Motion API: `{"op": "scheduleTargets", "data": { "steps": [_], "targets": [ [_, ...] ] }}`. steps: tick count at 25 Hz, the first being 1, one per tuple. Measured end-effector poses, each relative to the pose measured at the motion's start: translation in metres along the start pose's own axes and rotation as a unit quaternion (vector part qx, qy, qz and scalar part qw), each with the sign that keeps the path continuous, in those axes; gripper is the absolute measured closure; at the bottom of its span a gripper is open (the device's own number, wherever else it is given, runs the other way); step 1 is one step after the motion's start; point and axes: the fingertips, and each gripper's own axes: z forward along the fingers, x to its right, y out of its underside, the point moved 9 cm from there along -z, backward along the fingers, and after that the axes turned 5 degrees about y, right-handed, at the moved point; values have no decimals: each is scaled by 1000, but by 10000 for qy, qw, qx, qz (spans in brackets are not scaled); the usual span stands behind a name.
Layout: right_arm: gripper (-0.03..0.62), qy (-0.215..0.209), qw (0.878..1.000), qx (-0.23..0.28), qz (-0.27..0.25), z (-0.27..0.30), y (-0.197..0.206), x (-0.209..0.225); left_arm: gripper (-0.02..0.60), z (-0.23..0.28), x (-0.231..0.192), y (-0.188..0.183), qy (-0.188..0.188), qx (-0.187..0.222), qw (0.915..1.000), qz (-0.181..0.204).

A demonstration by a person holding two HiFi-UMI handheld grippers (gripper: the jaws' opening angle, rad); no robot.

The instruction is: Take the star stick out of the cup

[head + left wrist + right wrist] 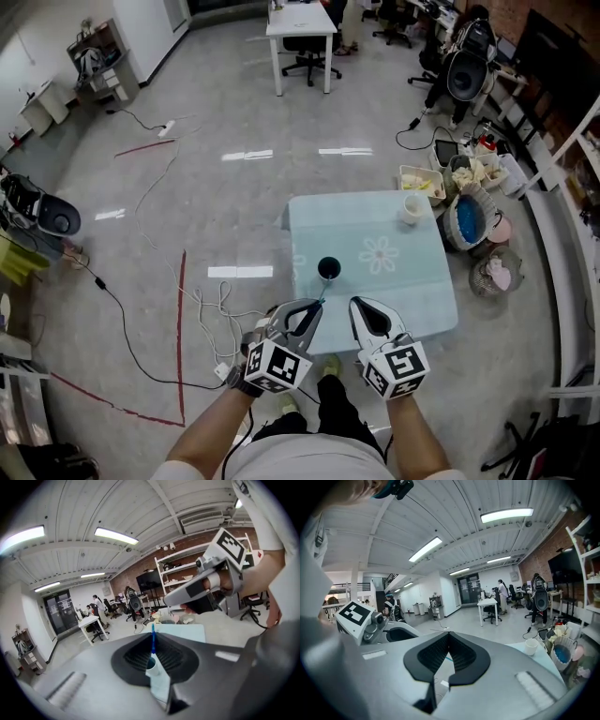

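Toward the front left of the tabletop, a dark cup stands with the thin blue star stick reaching down to its mouth. The left hand-held gripper pinches the stick. The right hand-held gripper hangs just beside it over the front edge, jaws pressed together on nothing.

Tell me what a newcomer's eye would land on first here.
First, the left claw shut on the thin blue stick, whose lower end sits in the dark cup near the front of the pale blue, flower-print table. Next comes the right claw, shut and empty beside it, and then a white cup at the table's far right corner.
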Motion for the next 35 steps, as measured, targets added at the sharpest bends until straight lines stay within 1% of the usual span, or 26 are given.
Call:
{"op": "scheduleTargets", "data": {
  "steps": [6,11,16,18,25,35],
  "targets": [
    [583,58,9997,195,-154,-17,-21,-22,565,-37,-7,-23,-70,312,9991,-262],
    [583,92,9988,379,-296,-32,-35,-42,565,-66,-9,-31,-141,399,9978,-514],
    [583,87,9975,554,-428,-45,-46,-61,564,-93,-8,-39,-273,582,9963,-569],
    [583,92,9970,607,-469,-48,-51,-68,563,-104,-9,-45,-310,709,9951,-621],
    [583,143,9948,807,-606,-61,-67,-85,563,-145,-18,-59,-531,1087,9873,-1026],
    [583,192,9901,1136,-804,-79,-98,-111,563,-191,-23,-75,-789,1386,9812,-1091]
  ]
}}
